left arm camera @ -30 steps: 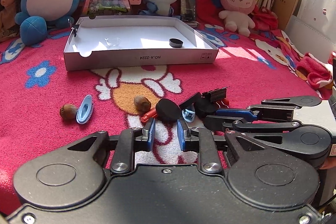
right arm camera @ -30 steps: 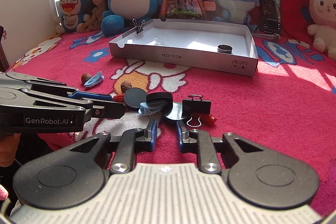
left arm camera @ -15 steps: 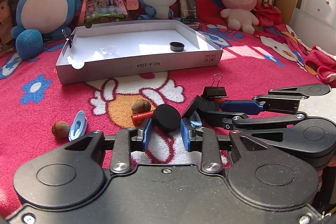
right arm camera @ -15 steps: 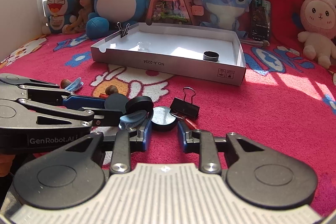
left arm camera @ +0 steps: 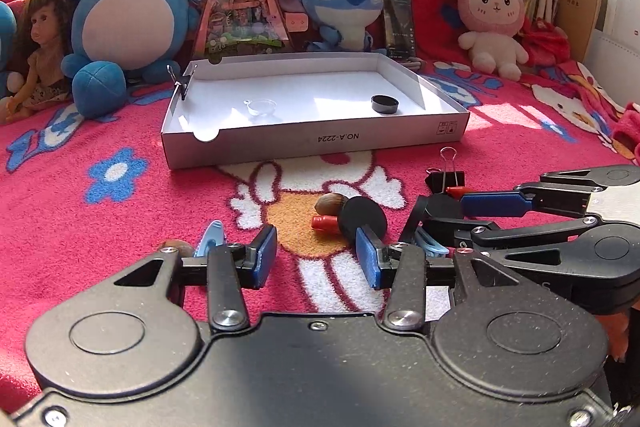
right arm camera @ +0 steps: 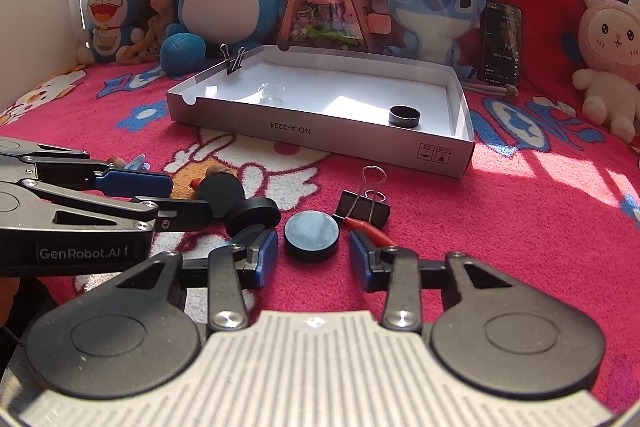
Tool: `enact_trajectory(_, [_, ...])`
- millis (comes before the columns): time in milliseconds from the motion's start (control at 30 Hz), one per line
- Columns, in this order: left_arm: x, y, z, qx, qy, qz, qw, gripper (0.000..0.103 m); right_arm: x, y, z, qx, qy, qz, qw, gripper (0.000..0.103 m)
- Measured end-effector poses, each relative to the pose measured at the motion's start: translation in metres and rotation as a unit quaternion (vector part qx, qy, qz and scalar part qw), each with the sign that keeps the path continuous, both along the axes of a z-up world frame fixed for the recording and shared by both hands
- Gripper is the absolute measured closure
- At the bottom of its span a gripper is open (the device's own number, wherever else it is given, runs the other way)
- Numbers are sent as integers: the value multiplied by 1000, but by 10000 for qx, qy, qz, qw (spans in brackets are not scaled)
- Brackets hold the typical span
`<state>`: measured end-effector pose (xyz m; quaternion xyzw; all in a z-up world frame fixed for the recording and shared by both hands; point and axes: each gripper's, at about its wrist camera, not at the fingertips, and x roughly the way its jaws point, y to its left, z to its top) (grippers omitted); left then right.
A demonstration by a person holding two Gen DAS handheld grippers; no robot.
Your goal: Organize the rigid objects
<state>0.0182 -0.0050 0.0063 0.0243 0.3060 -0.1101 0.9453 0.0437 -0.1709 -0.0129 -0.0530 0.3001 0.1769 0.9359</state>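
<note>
Bare blanket (right arm camera: 520,227) right of binder clip (right arm camera: 362,209), left gripper (right arm camera: 160,199) crowding discs (right arm camera: 312,235)

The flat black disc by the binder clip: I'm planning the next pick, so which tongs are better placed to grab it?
Right. The right tongs are open with the black disc lying between their tips. The left tongs are open too, but aimed at another disc beside the pile.

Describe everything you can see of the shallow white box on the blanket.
The white box is a shallow open cardboard tray lying flat on the red blanket, label "NO.A-2224" upside down on its front wall. Inside lie a black ring and a clear dish; a binder clip grips its left rim.
</note>
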Motion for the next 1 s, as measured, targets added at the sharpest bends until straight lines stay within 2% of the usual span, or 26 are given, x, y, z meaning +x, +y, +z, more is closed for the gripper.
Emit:
enact_trajectory(200, [-10, 21, 4, 343, -229, 438, 9982, 59, 3, 6, -2, -36, -21, 34, 10000, 46])
enact_trajectory(367, [-6, 39, -3, 266, -16, 669, 9974, 60, 6, 8, -2, -46, -45, 14, 10000, 46])
enact_trajectory(500, [-4, 41, -4, 135, 28, 599, 9981, 67, 6, 9, -3, -52, -56, -10, 10000, 46])
enact_trajectory(733, [5, 36, -9, 8, 105, 539, 9985, 69, 2, 7, -2, -211, -144, -61, 9997, 46])
enact_trajectory(833, [9, 36, -10, -40, 101, 589, 9982, 74, 1, 5, -2, -198, -135, -90, 9997, 47])
enact_trajectory(967, [11, 35, -9, -79, 94, 600, 9981, 87, -1, 8, -2, -166, -122, -15, 9998, 65])
enact_trajectory(1000, [11, 34, -8, -76, 90, 590, 9982, 88, -1, 10, -2, -201, -147, 36, 9997, 65])
